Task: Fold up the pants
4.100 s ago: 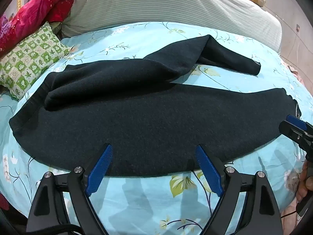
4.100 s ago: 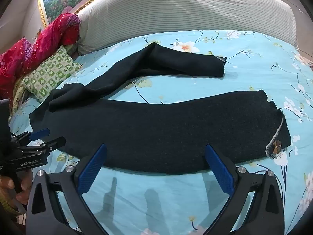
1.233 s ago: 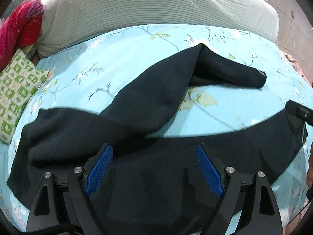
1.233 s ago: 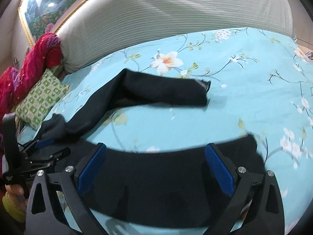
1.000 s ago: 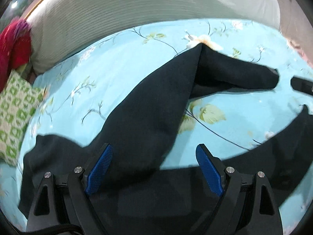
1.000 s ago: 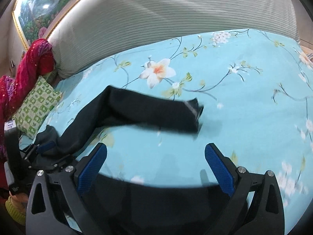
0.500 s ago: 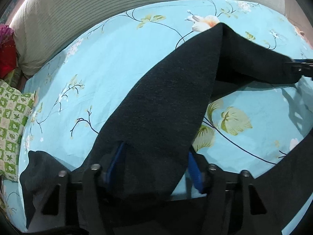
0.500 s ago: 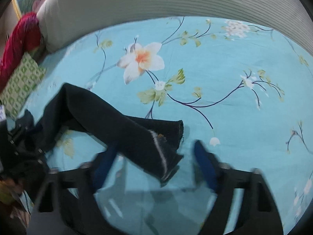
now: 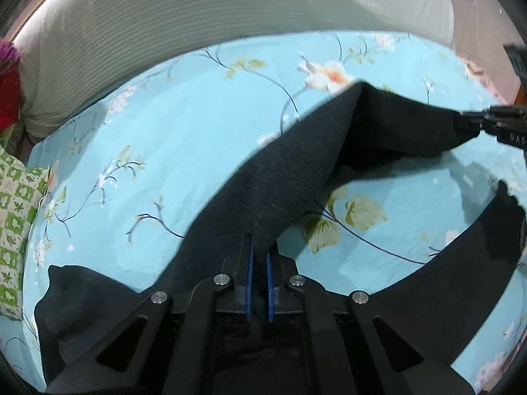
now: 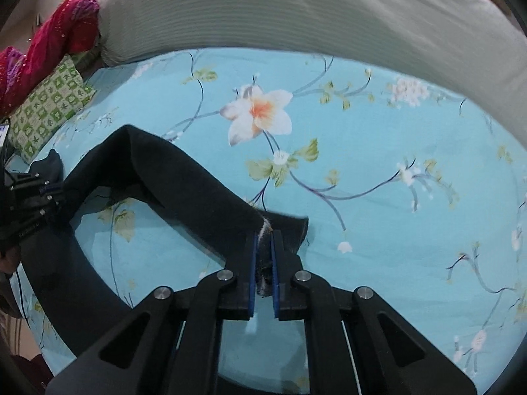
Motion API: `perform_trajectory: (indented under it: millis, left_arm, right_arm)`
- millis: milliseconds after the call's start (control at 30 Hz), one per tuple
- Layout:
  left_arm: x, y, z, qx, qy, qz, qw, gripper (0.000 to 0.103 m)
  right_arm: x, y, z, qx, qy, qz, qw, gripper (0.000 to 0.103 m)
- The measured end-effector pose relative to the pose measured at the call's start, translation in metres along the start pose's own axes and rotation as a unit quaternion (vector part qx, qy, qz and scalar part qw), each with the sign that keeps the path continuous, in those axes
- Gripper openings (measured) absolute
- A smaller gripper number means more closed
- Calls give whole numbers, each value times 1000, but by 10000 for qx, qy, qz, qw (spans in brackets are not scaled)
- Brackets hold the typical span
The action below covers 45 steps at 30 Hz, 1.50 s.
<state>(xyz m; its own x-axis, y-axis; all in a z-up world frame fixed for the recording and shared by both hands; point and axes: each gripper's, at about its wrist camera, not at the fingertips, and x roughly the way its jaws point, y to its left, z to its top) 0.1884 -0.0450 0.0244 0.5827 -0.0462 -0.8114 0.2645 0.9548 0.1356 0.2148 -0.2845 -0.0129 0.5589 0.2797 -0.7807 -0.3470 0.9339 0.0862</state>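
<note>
While our left gripper (image 9: 258, 256) pinches the far leg near the hip, our right gripper (image 10: 263, 245) pinches its cuff. The black pants (image 9: 283, 171) are soft and floppy, sagging over the blue bed (image 10: 378, 171).

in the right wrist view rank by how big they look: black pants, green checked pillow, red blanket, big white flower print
1. black pants
2. red blanket and green checked pillow: look alike, unranked
3. white flower print

The pants lie nearest the camera, so their lead is partly nearness.
</note>
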Motion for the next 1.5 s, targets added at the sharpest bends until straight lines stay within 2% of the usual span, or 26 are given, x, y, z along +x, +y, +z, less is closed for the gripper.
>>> perform_trajectory:
  millis: [233,400,667,1000,1333,1500]
  left_arm:
    - [-34,20,-15,-326,-143,-397,9986,3]
    - [-60,5,-41,-298,-215,-658,9972,3]
    - [-83,-26,-87,2,-240,-811,9964,3]
    - [-74,-43,-126,264,-8,-861,9959,4]
    - [-60,-45,-140,298,138,-919,9952,5]
    - [-61,-41,-144,206,312,-1048,9938,17]
  right_arm:
    - [-28,0,-10,-121,-191,5,9997,8]
    - [-51,2,-34,-231,-235,-16,9995,8]
    - [-96,8,-80,-334,-393,-135,9986,8]
    - [-94,20,-133,-232,-38,-189,9995,8]
    - [-90,20,-152,-156,199,-351,9991,7]
    - [-88,21,-157,-29,358,-429,9984,8]
